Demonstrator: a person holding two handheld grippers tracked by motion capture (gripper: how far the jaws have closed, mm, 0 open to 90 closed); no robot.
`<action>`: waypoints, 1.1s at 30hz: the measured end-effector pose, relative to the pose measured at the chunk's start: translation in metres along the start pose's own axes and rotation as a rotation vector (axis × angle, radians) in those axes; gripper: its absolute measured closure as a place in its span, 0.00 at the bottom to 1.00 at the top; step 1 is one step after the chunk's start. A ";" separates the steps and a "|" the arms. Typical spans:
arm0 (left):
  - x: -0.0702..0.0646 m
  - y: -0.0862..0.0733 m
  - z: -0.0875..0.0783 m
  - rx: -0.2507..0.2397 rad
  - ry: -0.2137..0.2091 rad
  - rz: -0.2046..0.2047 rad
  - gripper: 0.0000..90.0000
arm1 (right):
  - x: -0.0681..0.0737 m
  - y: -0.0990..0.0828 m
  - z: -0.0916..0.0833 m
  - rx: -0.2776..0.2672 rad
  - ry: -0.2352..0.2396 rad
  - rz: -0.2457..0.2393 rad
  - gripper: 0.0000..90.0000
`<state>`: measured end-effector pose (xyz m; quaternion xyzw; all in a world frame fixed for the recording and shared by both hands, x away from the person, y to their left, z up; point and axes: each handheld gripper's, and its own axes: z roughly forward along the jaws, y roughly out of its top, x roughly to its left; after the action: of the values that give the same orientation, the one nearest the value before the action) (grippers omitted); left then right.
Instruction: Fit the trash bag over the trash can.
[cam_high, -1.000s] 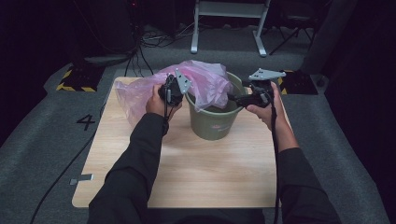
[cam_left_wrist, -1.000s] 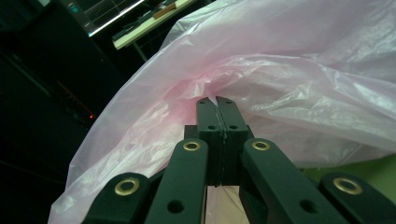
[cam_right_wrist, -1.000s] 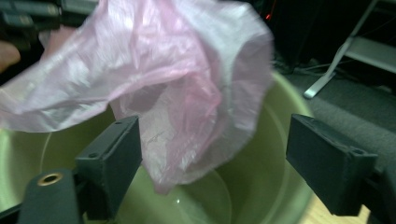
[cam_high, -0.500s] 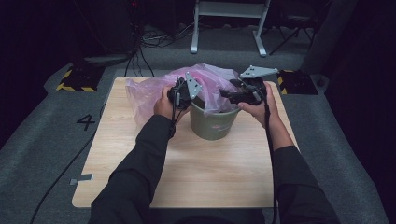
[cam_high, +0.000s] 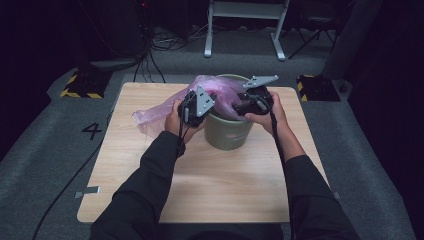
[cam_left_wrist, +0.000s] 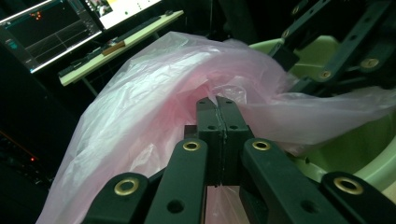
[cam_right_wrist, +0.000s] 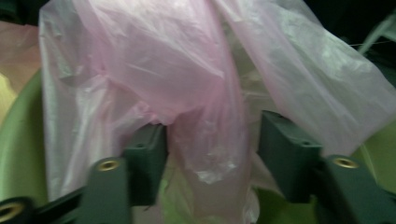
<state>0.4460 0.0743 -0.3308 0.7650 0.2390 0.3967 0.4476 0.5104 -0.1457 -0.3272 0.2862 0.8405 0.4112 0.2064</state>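
On the near part of the light wooden surface (cam_high: 200, 185) the person's two dark-sleeved forearms reach forward from the bottom edge. Beyond them, toward the far middle of the surface, stands a round olive-green plastic bucket (cam_high: 227, 135), with a thin, crinkled pink plastic bag (cam_high: 155, 117) draped over its rim and trailing off to the left onto the wood.

The left gripper (cam_high: 194, 106) sits at the bucket's left rim; in the left gripper view its jaws are pressed together, pinching a fold of the pink film (cam_left_wrist: 154, 107) right beside the bucket's pale green rim (cam_left_wrist: 373, 163).

The right gripper (cam_high: 250, 102) is over the bucket's right side (its grey three-cornered plate points toward the far edge). In the right gripper view its jaws stand fairly wide, having just been opening after a partial closing, and a hanging bunch of the bag (cam_right_wrist: 205, 140) lies between them, touching the left one and clear of the right, so it is not clamped. The green inner wall of the bucket (cam_right_wrist: 21, 154) shows behind.
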 end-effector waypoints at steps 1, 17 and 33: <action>0.001 -0.001 0.001 0.002 0.002 -0.005 0.99 | 0.000 0.000 -0.003 -0.011 0.002 -0.002 0.35; 0.007 0.000 0.012 0.057 0.067 0.017 0.99 | -0.005 0.011 -0.048 -0.160 0.010 -0.006 0.28; 0.001 0.003 0.011 0.065 0.061 0.031 0.99 | -0.017 -0.003 -0.022 0.041 -0.141 -0.008 0.49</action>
<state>0.4558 0.0681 -0.3312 0.7703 0.2535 0.4188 0.4087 0.5097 -0.1710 -0.3151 0.3150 0.8333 0.3719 0.2609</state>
